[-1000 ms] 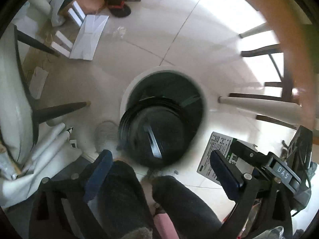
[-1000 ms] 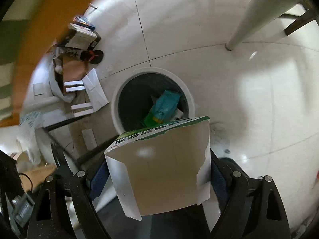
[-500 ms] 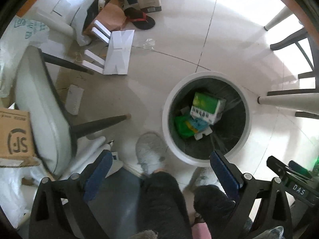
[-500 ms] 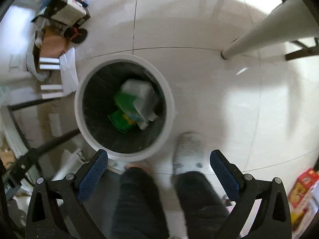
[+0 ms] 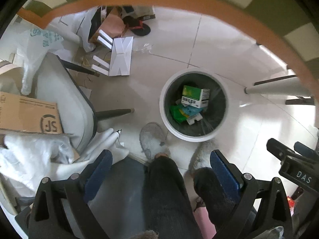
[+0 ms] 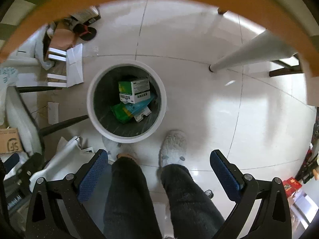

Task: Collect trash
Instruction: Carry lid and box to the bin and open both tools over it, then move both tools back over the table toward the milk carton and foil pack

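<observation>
1. Right gripper [image 6: 159, 169]: jaws wide apart, nothing between them. A second ago they were clamped on a torn green-and-white carton above the bin; half a second ago they were already empty.
2. That green-and-white carton [image 6: 134, 90] now lies inside the white bin [image 6: 93, 107], toward its far wall, resting on a green and teal packet [image 6: 127, 109] and a white card scrap.
3. Left gripper [image 5: 159, 171]: jaws apart and empty. A second ago it sat low over the bin mouth with a blurred black disc below it; now it is pulled up and back, and the whole bin [image 5: 223, 119] shows, with the carton [image 5: 195, 95] in it.
4. Both tools hang high over the person's slippered feet, at the bin's near rim.
5. Reading: this drop looks finished, and both tools are free.
6. Loose items remain on the floor beyond the bin's far-left side: a flattened white box [image 5: 121, 59] and a crumpled clear wrapper [image 5: 144, 47]. Likely the next pickups, the wrapper the fiddlier grip.
</observation>
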`<state>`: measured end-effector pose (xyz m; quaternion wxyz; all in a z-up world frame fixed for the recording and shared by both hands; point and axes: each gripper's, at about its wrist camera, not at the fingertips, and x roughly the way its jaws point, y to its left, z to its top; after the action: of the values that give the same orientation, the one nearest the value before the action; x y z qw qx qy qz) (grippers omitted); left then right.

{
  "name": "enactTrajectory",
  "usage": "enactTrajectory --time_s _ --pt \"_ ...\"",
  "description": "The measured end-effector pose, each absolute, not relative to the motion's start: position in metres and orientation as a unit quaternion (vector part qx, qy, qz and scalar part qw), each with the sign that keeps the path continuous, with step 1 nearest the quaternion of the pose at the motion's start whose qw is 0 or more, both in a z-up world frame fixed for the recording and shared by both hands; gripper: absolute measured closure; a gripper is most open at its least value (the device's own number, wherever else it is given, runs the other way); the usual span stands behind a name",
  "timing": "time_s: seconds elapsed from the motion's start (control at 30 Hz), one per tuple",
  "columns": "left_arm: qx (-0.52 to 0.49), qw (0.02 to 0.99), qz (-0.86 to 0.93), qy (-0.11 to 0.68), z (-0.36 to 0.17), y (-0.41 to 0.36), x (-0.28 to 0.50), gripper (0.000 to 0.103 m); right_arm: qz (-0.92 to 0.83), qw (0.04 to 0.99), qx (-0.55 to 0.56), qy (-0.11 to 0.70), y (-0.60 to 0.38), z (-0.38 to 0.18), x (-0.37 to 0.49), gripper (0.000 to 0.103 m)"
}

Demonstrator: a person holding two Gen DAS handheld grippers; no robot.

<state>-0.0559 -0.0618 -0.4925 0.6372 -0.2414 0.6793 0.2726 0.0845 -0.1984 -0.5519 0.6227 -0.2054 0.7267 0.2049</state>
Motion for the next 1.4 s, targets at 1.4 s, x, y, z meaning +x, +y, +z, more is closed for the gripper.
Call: enactTrajectory --time_s 1.4 --pt "-0.137 0.788 0.292 0.525 -0.153 0.057 0.109 0.0 0.148 0.767 0.039 0.623 -0.197 -0.128 0.236 0.0"
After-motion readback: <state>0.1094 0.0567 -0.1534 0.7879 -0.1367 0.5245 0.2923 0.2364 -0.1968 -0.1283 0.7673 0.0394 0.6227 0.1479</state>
